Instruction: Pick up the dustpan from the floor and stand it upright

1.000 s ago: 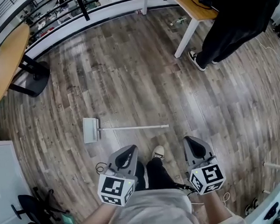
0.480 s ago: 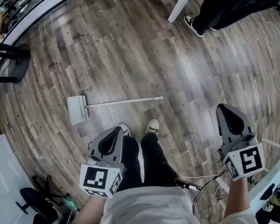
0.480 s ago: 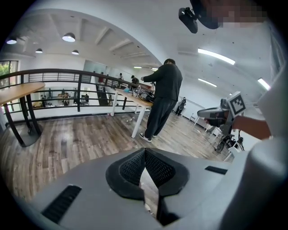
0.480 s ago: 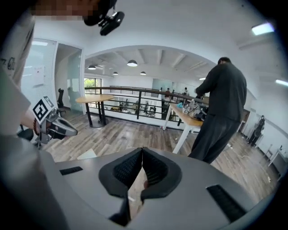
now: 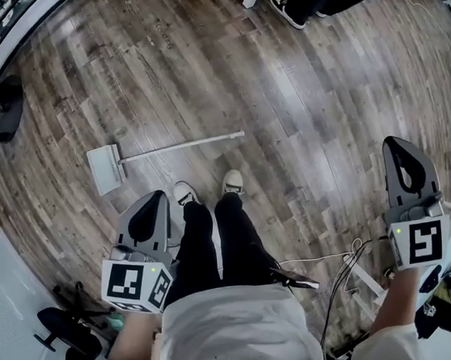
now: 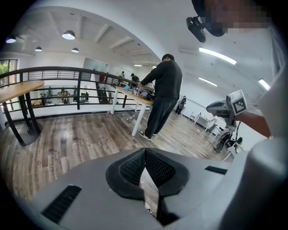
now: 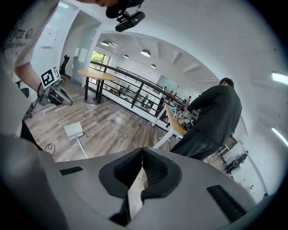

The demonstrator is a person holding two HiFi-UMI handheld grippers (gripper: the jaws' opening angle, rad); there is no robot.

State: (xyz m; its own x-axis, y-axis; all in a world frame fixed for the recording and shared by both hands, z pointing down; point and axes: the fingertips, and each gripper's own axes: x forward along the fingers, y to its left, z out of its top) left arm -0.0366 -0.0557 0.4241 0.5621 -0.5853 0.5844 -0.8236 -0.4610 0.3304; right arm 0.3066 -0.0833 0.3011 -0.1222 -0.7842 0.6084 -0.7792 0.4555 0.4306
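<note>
Dustpan (image 5: 104, 168) lying flat on wood floor (image 5: 296, 92), pan left, handle running right, just beyond the person's shoes (image 5: 184, 192), left gripper (image 5: 151, 208) nearer, apart from it, jaws pressed together, empty, right gripper (image 5: 401, 154) far right, likewise closed on nothing.

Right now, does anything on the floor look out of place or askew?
Yes: the pale grey long-handled dustpan lies flat on the wooden floor, ahead of the person's white shoes, instead of standing upright. Nothing looks spilled or damaged.
</note>
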